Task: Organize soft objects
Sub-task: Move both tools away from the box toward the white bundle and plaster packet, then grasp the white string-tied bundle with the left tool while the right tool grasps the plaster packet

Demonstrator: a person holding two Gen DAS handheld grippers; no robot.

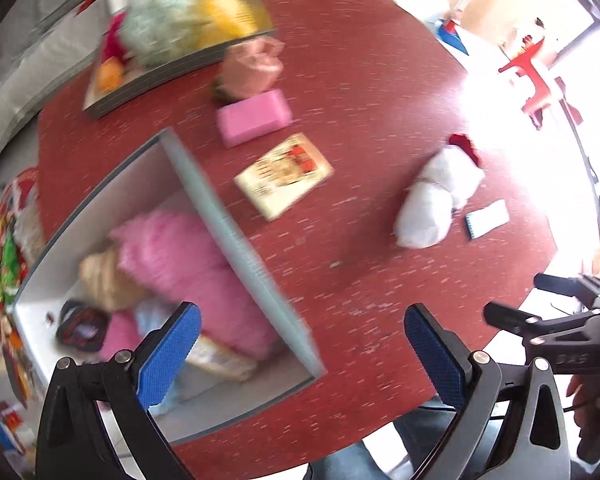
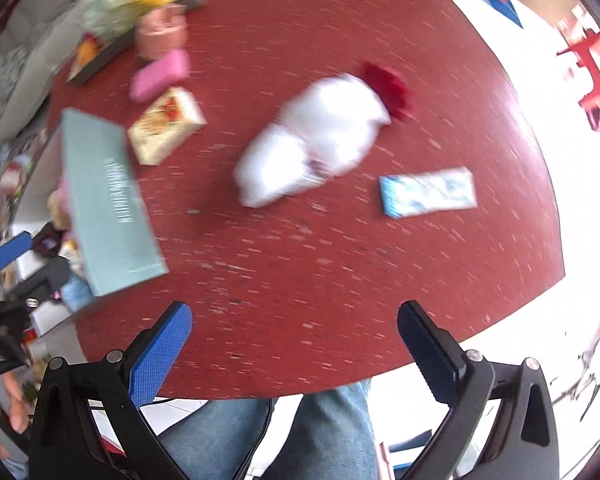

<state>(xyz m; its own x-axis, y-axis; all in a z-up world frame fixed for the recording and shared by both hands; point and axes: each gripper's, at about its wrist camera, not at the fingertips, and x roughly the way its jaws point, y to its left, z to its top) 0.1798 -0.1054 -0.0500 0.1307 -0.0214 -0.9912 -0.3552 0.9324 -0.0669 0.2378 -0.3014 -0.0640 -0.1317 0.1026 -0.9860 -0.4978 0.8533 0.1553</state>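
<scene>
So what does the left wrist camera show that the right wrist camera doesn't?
Only the left wrist view looks down into the open grey box, showing the fluffy pink plush and tan plush inside. Only the right wrist view shows the printed side of that box and the blue-and-white packet in full. Both show the red table, white plush with red tuft, pink block, patterned packet, and open, empty tongs.

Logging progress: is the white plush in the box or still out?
Out. The white plush lies on the red table, apart from the box.
</scene>
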